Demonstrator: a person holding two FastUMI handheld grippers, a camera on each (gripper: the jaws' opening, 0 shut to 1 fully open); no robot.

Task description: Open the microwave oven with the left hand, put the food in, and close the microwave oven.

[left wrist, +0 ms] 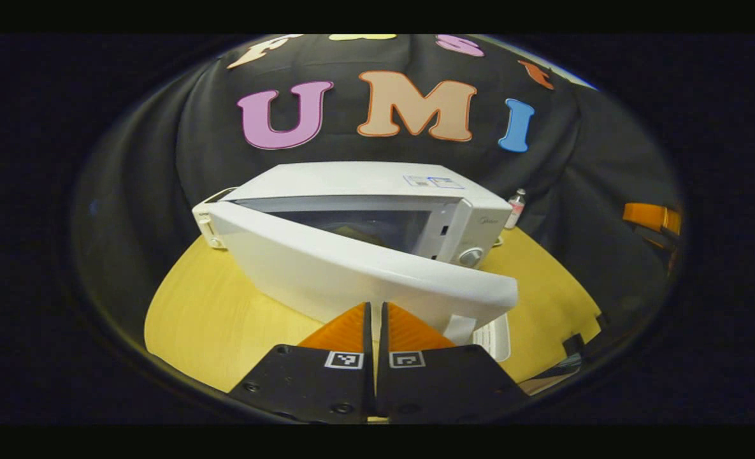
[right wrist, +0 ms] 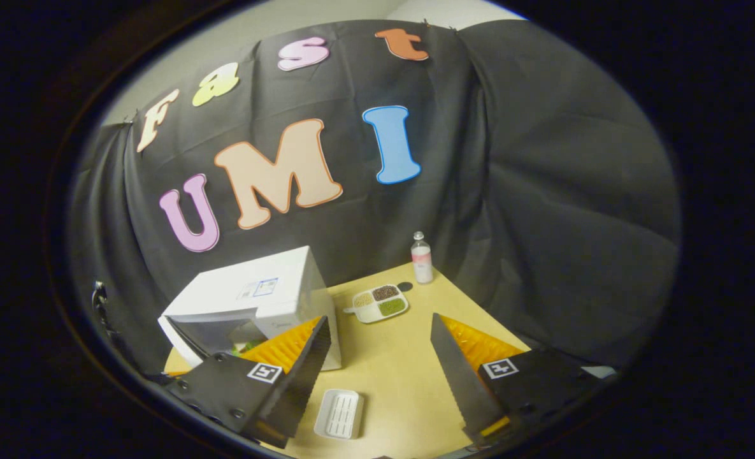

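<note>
White microwave [left wrist: 364, 210] w/ door [left wrist: 352, 268] partly ajar, glass window dark.

Microwave door [left wrist: 364, 268] half-open, blocks cavity [left wrist: 371, 226]; table [right wrist: 402, 370] right side open

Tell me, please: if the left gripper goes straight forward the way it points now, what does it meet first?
Most likely the microwave door, standing partly open just ahead of the shut left gripper. Whether they already touch is unclear.

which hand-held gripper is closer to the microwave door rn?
Left. The left hand-held gripper, fingers together, sits right at the microwave door's outer face. The right hand-held gripper hangs open, farther back above the table.
</note>
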